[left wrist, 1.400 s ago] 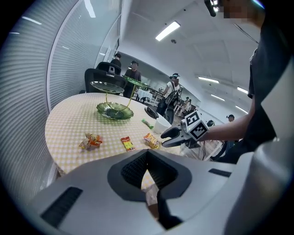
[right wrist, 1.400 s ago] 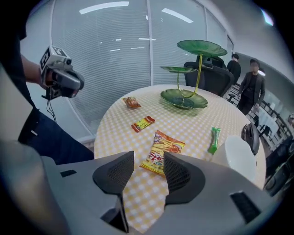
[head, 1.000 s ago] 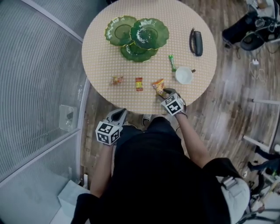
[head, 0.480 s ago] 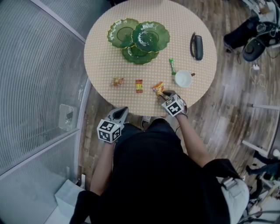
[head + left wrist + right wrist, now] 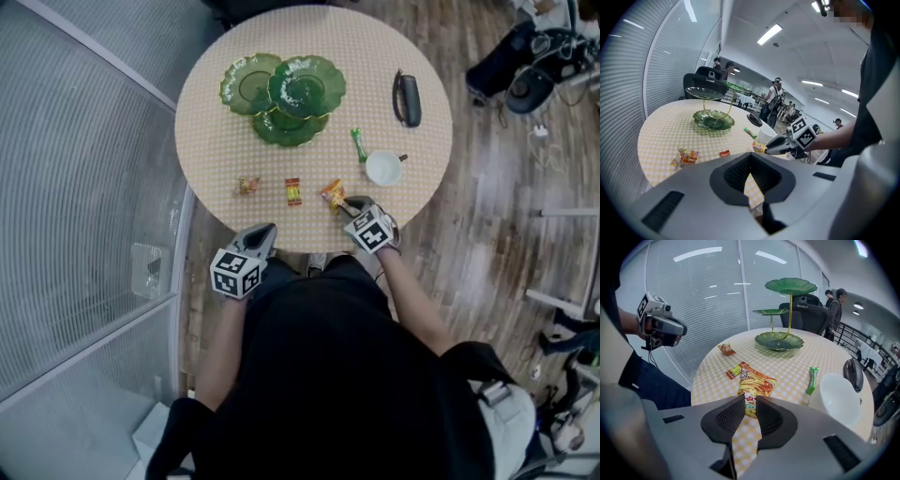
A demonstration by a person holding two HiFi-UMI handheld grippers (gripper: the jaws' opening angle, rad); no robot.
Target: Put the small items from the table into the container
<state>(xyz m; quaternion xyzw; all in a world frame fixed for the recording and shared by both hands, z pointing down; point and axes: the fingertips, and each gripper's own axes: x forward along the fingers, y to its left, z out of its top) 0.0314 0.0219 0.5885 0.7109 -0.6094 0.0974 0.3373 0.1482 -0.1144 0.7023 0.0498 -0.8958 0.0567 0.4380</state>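
Snack packet [image 5: 752, 385] is the thing in hand. It stands out between the fingers of the right gripper [image 5: 750, 411], which are closing on its lower end and pinch it, a little below the centre of the right gripper view. In the head view it is just right of the centre, near the lower edge of the round checked surface [image 5: 375, 56].

To do this step well, I think the grip should become firm before the packet is carried, because only a thin sealed end is caught and the bag can slip or swing. Then it should go to the white bowl [image 5: 383, 168] just up and right of it (probably the container), high enough to pass the rim.

The packet is yellow and orange, shiny and crumpled, with a picture of chips. A red candy [image 5: 293, 191], a wrapped sweet [image 5: 247, 185] and a green stick packet [image 5: 358, 143] lie on the surface. The left gripper [image 5: 262, 234] hangs at the surface's lower edge, fingers clenched on nothing.
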